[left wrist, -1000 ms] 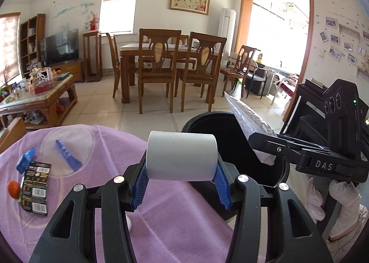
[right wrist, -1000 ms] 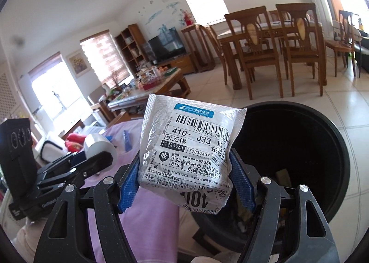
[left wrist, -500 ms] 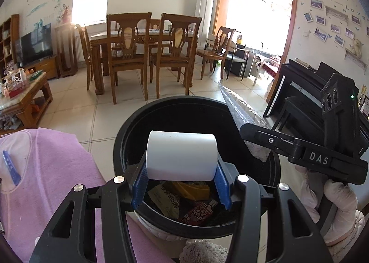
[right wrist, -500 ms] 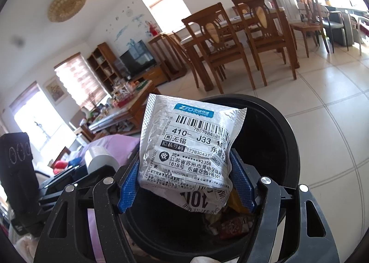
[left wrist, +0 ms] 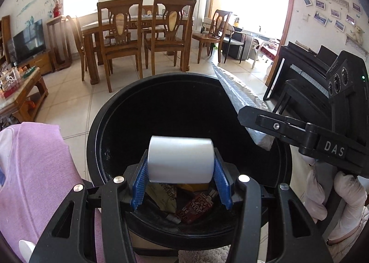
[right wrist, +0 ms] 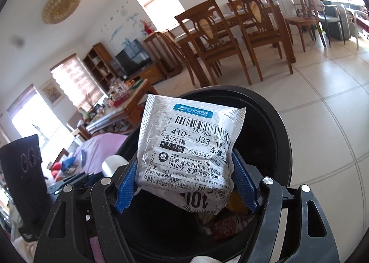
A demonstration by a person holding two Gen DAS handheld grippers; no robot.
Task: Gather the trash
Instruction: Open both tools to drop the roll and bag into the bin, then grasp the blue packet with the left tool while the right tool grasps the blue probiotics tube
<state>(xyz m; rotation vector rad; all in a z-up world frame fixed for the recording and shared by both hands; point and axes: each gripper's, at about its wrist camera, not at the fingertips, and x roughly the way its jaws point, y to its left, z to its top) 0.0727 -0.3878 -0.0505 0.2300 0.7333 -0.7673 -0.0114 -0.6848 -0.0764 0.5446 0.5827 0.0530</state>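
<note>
The left gripper (left wrist: 180, 180) clamps a white roll (left wrist: 180, 159) between its blue pads, over the open black trash bin (left wrist: 110, 110). The right gripper (right wrist: 185, 184) pinches a silver courier parcel (right wrist: 186, 147) above the same bin, where wrappers (left wrist: 196, 205) lie inside. A purple-covered worktop (left wrist: 34, 170) sits left.

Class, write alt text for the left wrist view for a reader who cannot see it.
The left tongs grip a white roll over an open black trash bin that already holds wrappers. At right, the right tongs, in a gloved hand, hold a silver parcel bag above the bin's rim; a dining table and chairs stand behind.
</note>
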